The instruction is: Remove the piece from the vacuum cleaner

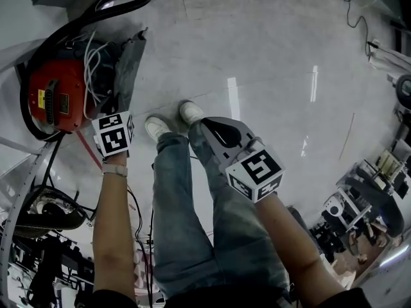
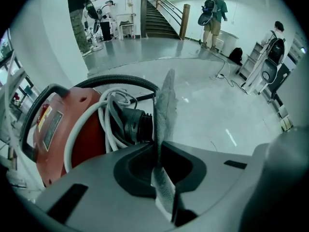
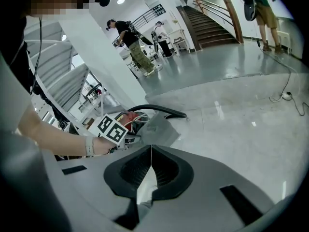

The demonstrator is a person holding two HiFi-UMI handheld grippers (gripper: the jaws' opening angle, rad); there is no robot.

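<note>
A red vacuum cleaner [image 1: 54, 95] lies on the pale floor at the left, with a black hose [image 1: 122, 2] looped round it and a white cable [image 1: 93, 59] bundled on top. A flat grey piece [image 1: 130, 59] stands at its black port. My left gripper [image 2: 158, 153] is shut on that grey piece [image 2: 164, 105], which rises edge-on between the pads; its marker cube [image 1: 114, 133] shows just below the vacuum. My right gripper [image 1: 209, 122] hangs over the shoes, shut with nothing in it. From the right gripper view [image 3: 151, 151] I see the grey piece [image 3: 157, 129] ahead.
The person's legs in jeans and white shoes [image 1: 168, 122] stand between the grippers. A white metal frame with dark gear [image 1: 26, 197] is at the lower left, machines [image 1: 372, 191] at the right. A staircase [image 2: 159, 23] and people [image 2: 212, 13] are far off.
</note>
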